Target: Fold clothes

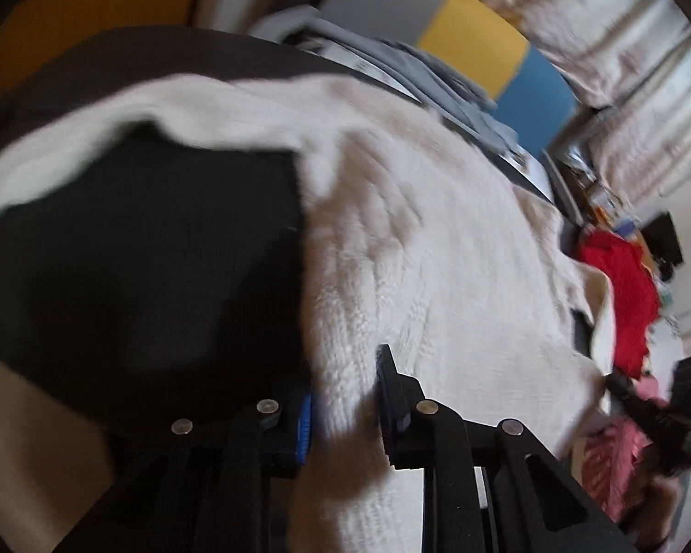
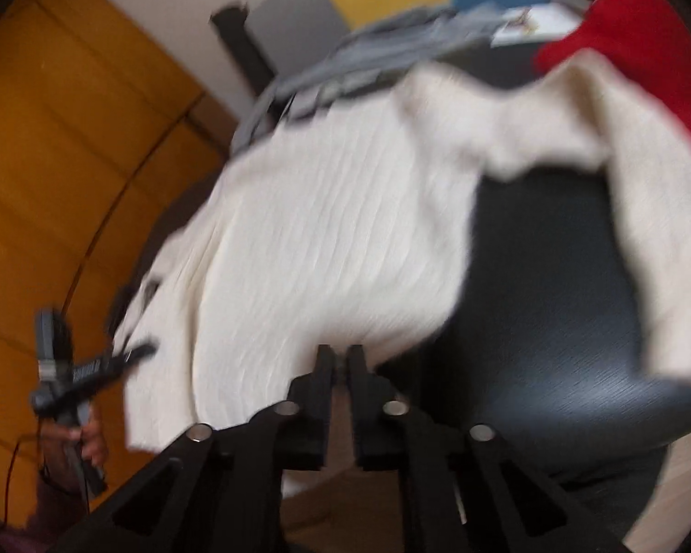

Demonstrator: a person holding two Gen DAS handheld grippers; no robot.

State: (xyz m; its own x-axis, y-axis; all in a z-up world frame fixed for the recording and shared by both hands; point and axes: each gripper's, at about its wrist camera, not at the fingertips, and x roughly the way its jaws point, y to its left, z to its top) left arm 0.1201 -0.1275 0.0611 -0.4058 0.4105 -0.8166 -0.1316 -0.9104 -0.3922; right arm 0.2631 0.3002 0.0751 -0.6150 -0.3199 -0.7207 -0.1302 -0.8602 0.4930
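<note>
A cream knit sweater [image 1: 428, 249] lies spread over a round black table [image 1: 152, 249]; it also shows in the right wrist view [image 2: 327, 239]. My left gripper [image 1: 345, 396] is shut on a thick fold of the sweater at its near edge. My right gripper [image 2: 343, 359] is shut on the sweater's hem, lifting it off the black table [image 2: 553, 299]. One sleeve [image 2: 645, 193] trails to the right. The left gripper also appears in the right wrist view [image 2: 129, 355], held by a hand, at the sweater's other corner. Both views are motion-blurred.
A red garment [image 1: 622, 285] [image 2: 635, 37] lies at the table's far side. Grey folded clothes [image 1: 391, 60] [image 2: 391, 46] sit at the back. Pink clothing [image 1: 617, 456] is lower right. An orange wall [image 2: 69, 161] and a yellow and blue panel [image 1: 497, 55] stand behind.
</note>
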